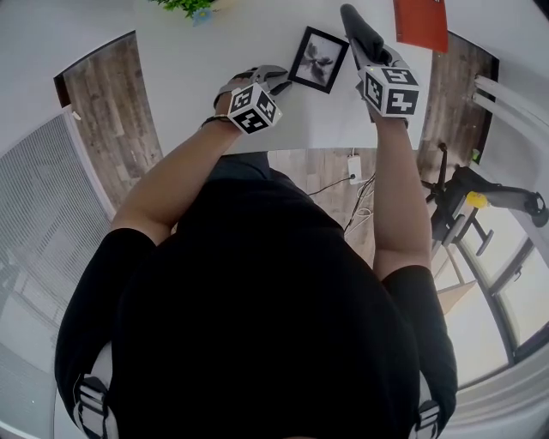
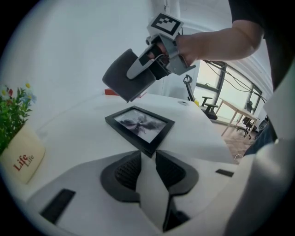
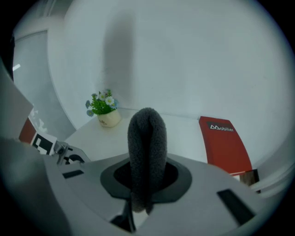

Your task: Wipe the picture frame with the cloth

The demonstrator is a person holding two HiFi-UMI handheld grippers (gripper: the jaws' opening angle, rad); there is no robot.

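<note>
A small black picture frame with a dark flower print lies flat on the white table. My left gripper rests just to the left of it, near its corner. In the left gripper view the frame lies right beyond the jaws, and the left gripper stands open with only table between its fingers. My right gripper is shut on a folded dark grey cloth and hovers to the right of the frame. The cloth sticks up out of the right gripper.
A red book lies at the table's far right corner. A potted plant stands at the far left against the wall. The table's near edge is just behind both grippers; on the floor below are a power strip and cables.
</note>
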